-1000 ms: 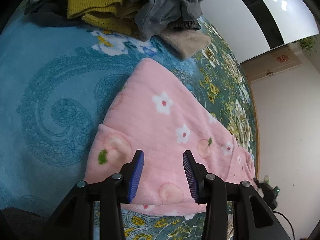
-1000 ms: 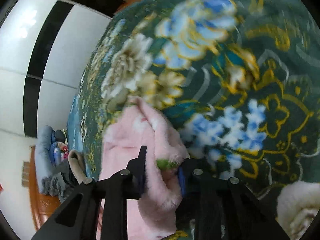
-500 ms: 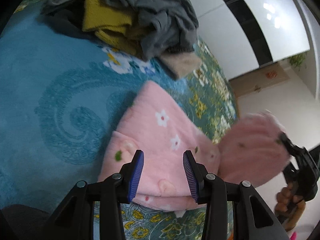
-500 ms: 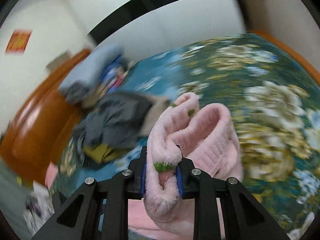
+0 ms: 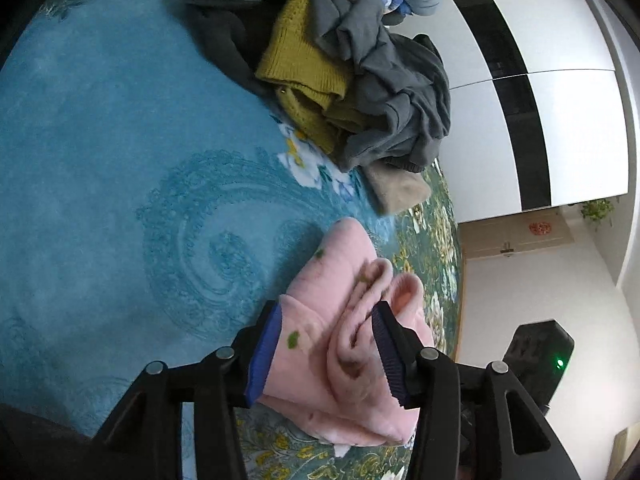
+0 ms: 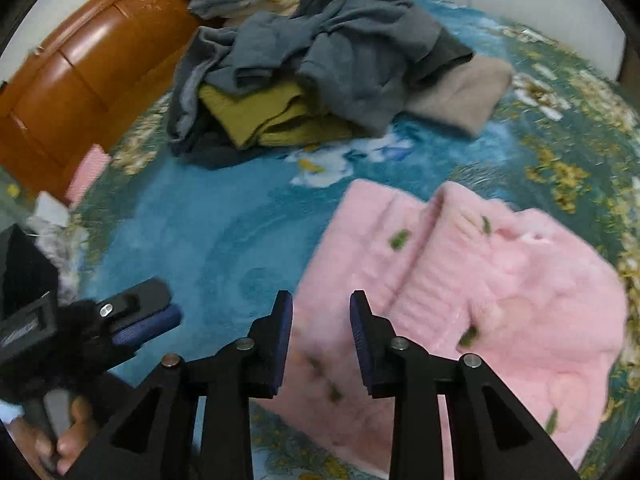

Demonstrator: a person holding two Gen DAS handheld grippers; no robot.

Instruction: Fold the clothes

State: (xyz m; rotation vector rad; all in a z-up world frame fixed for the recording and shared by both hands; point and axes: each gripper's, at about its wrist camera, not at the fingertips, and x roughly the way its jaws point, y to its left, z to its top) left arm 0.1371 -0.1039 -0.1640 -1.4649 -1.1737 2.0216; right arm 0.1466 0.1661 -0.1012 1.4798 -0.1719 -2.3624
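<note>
Pink fleece (image 6: 460, 300) sits doubled over on the bedspread (image 6: 200, 248), lower right of frame. Your right gripper (image 6: 321, 344) is released — jaws spread above its near edge. Left gripper (image 5: 326, 356) straddles the fold, probably steadying it; grip unclear. Unfolded pile (image 6: 304, 52) waits upper centre.

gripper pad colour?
Blue ribbed pads on black fingers, clearest in the left wrist view.

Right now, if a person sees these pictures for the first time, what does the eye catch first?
First the pink garment, folded over on the blue blanket, under the open right gripper. Behind it lies a heap of clothes, grey and mustard, by the wooden headboard.
</note>
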